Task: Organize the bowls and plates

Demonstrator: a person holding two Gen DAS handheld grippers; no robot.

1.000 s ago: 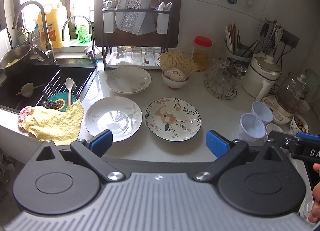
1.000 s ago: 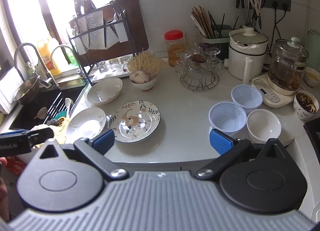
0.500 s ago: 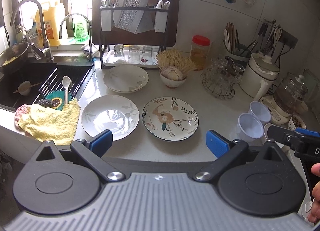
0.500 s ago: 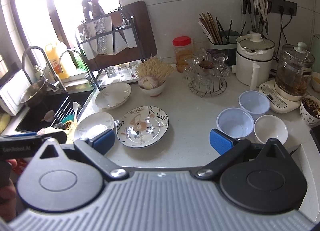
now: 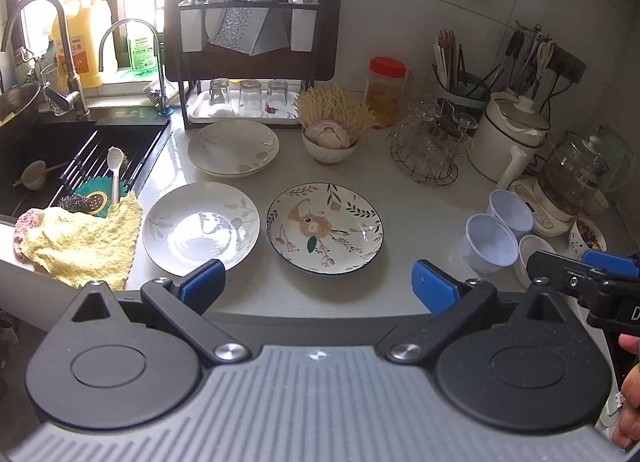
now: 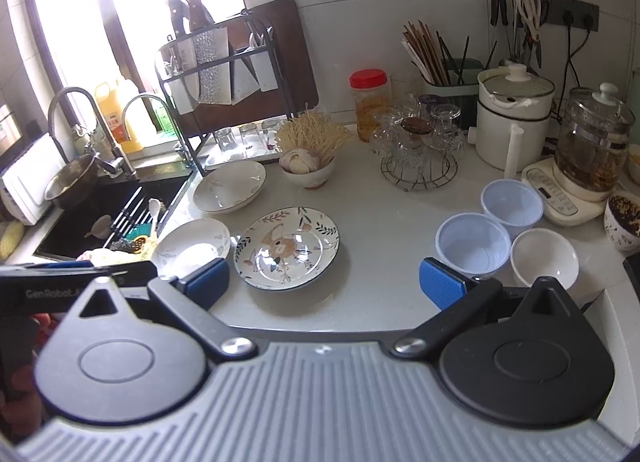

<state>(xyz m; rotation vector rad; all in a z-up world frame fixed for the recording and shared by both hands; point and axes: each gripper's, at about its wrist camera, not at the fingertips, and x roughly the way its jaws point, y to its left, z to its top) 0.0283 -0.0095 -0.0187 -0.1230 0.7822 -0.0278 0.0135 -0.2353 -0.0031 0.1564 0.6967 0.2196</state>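
Note:
A patterned plate (image 5: 325, 227) (image 6: 287, 247) lies on the white counter. A white plate (image 5: 201, 227) (image 6: 193, 242) lies to its left. A white stack of two plates (image 5: 233, 147) (image 6: 229, 186) sits behind. Two pale blue bowls (image 6: 473, 244) (image 6: 512, 203) and a white bowl (image 6: 544, 258) stand at the right; the blue ones also show in the left wrist view (image 5: 491, 243). My left gripper (image 5: 318, 288) is open and empty, near the counter's front edge before the plates. My right gripper (image 6: 324, 278) is open and empty, between the patterned plate and the bowls.
A black sink (image 5: 60, 158) with a yellow cloth (image 5: 80, 242) on its edge is at the left. A dish rack (image 5: 248, 62), a bowl of garlic (image 5: 330, 142), a glass holder (image 5: 432, 146), a white pot (image 6: 514, 118) and a glass kettle (image 6: 592, 150) line the back.
Both grippers have drifted slightly, so the counter scene shifts a little in each view. Both stay open and empty. Nothing on the counter has moved.

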